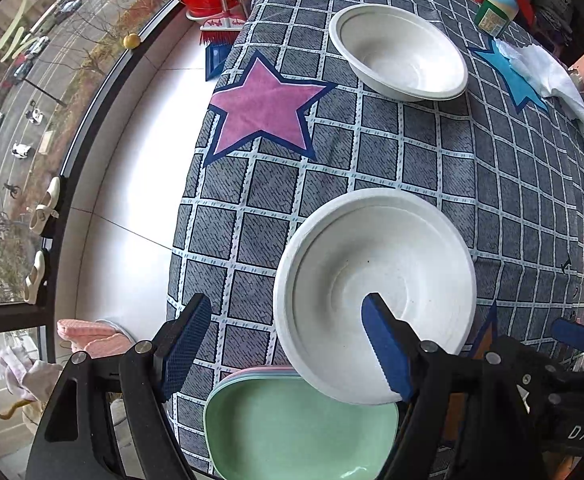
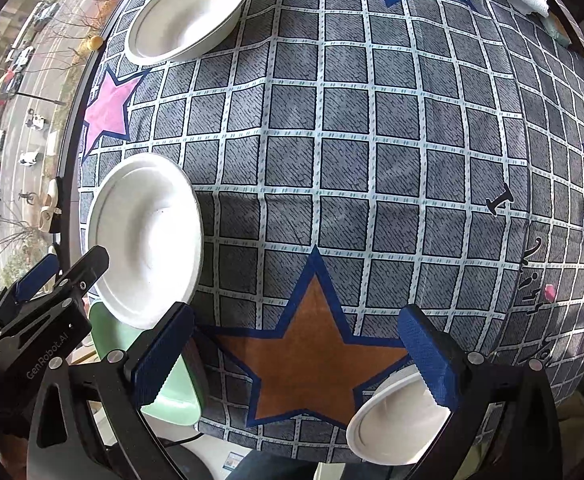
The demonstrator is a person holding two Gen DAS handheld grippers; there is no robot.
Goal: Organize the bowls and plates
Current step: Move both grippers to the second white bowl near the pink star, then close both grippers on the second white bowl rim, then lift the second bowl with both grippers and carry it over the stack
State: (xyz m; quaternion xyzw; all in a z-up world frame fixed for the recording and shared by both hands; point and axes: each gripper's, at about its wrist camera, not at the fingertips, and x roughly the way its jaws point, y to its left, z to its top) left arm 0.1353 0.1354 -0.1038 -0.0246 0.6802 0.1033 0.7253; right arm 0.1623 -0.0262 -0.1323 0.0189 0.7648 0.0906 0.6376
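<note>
the table (image 1: 371,152) wears a grey checked cloth with coloured stars, and the dishes sit along its near-left side. the near white bowl (image 1: 375,292) rests mouth up and round, so it has no long axis to speak of; its near rim overlaps the stack of plates (image 1: 292,432) at the table's near edge. that stack has a mint-green plate on top with pink and pale blue rims showing beneath it, and its long side runs along the table edge. the far white bowl (image 1: 397,52) also stands mouth up, well apart from the first, near the pink star (image 1: 264,108).

the left hand-held gripper (image 1: 288,344) points down with its jaws apart — one blue pad hangs over the cloth beside the near bowl, the other over the bowl's inside, and whether either touches the rim cannot be told.

the right hand-held gripper (image 2: 295,356) hangs over the orange star (image 2: 307,344), jaws spread and nothing clamped between them. a small white bowl (image 2: 395,420) sits at the near table edge by its right finger, mouth turned toward the camera.
</note>
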